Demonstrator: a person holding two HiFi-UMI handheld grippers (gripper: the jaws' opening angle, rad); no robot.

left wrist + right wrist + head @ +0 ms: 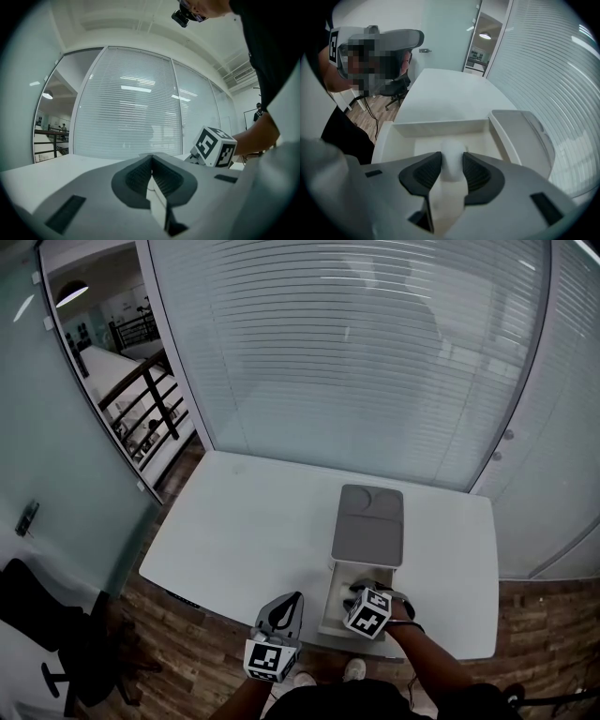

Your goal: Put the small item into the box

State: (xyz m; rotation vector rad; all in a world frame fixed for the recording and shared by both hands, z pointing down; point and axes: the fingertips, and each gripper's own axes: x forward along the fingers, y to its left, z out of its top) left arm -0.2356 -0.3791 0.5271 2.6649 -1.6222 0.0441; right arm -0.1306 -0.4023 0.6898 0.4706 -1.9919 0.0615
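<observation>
Right gripper (451, 155) tilted down over the open box (440, 127), jaws clamped on the small white item (452, 166), which hung just above the box floor. Grey lid (525, 136) lay beyond the box on the bench (244, 521). Left gripper (151, 171) held level at the bench's near edge, jaws together, empty.

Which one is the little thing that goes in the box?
Find the white table, then the open white box at its near edge. Over it, the right gripper pinches a small white lump: rounded and tiny, unlike the flat grey lid beyond.
</observation>
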